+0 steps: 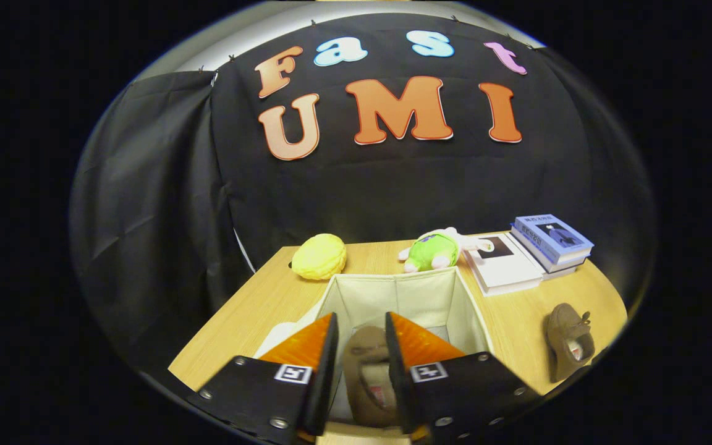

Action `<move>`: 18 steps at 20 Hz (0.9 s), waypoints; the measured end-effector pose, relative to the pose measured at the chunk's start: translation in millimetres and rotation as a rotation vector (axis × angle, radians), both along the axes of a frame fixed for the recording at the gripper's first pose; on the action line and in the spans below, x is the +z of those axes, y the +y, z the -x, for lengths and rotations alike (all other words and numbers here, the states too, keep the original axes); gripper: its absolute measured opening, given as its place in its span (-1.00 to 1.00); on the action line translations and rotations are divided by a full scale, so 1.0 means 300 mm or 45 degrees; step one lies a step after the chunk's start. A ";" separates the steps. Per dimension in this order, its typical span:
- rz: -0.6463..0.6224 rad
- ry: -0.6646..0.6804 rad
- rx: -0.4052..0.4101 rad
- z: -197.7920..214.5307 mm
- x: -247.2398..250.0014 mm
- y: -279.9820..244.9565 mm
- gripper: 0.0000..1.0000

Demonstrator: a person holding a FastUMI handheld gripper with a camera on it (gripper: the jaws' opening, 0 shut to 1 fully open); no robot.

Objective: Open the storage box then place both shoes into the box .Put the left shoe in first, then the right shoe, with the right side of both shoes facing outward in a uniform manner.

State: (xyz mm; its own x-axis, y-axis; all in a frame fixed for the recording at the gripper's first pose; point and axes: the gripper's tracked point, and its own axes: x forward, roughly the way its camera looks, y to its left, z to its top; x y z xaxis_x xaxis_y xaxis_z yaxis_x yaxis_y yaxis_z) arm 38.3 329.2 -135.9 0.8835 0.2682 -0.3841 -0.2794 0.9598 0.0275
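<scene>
One brown shoe (368, 377) clamped between my gripper (361, 334) fingers, both pressing its sides, held over open storage box (393, 296) just ahead. Second shoe (569, 340) on surface (269, 303) off to right of fingers. Beyond box: yellow plush (319, 256), green plush (433, 250), books (529, 253).

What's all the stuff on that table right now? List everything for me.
Storage box: one, cream fabric, open, just ahead of the fingers.
Held shoe: one, brown, between the fingers, over the box.
Second shoe: one, brown, on the table right of the box.
Yellow plush: one, behind the box, left.
Green plush toy: one, green and pink, behind the box.
Books: a few, white and blue, far right.
Table: one, light wood.
Gripper: one, fingers pressed on the held shoe.
</scene>
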 end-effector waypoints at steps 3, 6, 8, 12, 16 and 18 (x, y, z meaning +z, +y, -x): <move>0.022 -0.028 -0.005 -0.006 0.011 -0.043 0.92; 0.026 -0.038 -0.030 -0.011 0.024 -0.122 0.96; 0.022 -0.045 -0.049 -0.013 0.039 -0.174 0.95; 0.016 -0.054 -0.110 -0.025 0.038 -0.332 0.95; 0.013 -0.028 -0.189 -0.036 0.004 -0.516 0.95; 0.039 -0.025 -0.230 -0.036 -0.021 -0.621 0.95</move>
